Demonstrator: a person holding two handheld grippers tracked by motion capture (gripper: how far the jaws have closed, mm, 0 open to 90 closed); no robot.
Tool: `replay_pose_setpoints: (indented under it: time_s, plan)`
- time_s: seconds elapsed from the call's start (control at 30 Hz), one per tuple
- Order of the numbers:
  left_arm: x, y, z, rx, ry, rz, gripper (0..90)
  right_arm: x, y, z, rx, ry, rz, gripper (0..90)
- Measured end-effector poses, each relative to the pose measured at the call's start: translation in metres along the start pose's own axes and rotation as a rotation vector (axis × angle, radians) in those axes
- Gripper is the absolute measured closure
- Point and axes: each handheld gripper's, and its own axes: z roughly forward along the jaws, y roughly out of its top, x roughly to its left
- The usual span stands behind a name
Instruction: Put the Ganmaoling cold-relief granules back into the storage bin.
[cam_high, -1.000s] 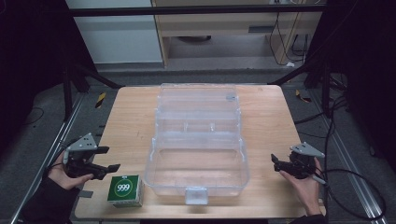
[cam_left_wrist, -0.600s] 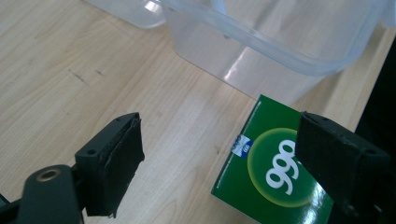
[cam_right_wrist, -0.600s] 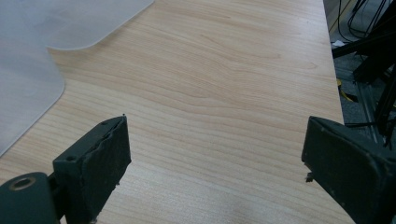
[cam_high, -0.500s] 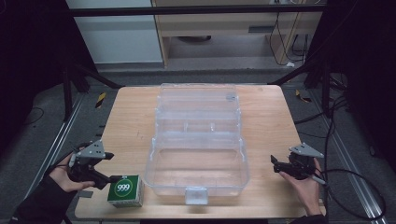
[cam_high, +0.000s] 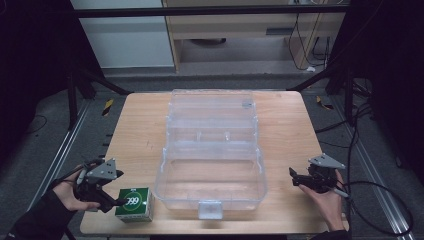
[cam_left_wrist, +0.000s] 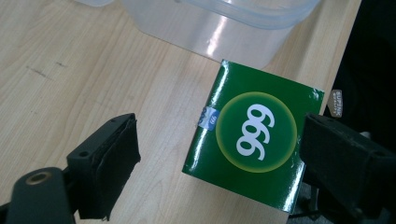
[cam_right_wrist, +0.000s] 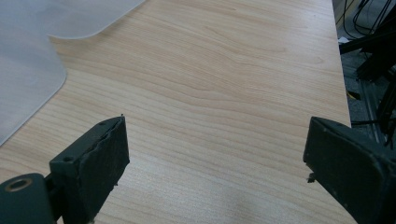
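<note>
Box: green carton (cam_left_wrist: 254, 140) lies between my left gripper (cam_left_wrist: 224, 172) jaws, nearer the right-hand one.
Jaws: both wide, empty.
Right gripper (cam_high: 305, 179): well apart, idle.

dim surroundings | lit table (cam_high: 135, 130) | glare on clear box (cam_left_wrist: 219, 32)

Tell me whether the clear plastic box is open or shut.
Open. The clear plastic box has its lid folded back flat on the table, with the bare interior exposed.

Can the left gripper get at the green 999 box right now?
Probably yes. The left gripper is open with the green box between its jaws, and nothing lies in between.
</note>
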Motion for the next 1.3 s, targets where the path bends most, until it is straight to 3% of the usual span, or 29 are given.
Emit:
replay_pose_setpoints:
  time_s: [0.3,1.3]
  plan:
    - [-0.006,0.003,0.007,0.049,-0.025,0.057,9.4,0.000,-0.001,0.001,0.010,0.002,-0.004,6.6]
    - [-0.014,0.003,0.055,0.157,-0.092,0.144,5.3,0.001,-0.004,0.006,0.048,0.010,-0.023,5.4]
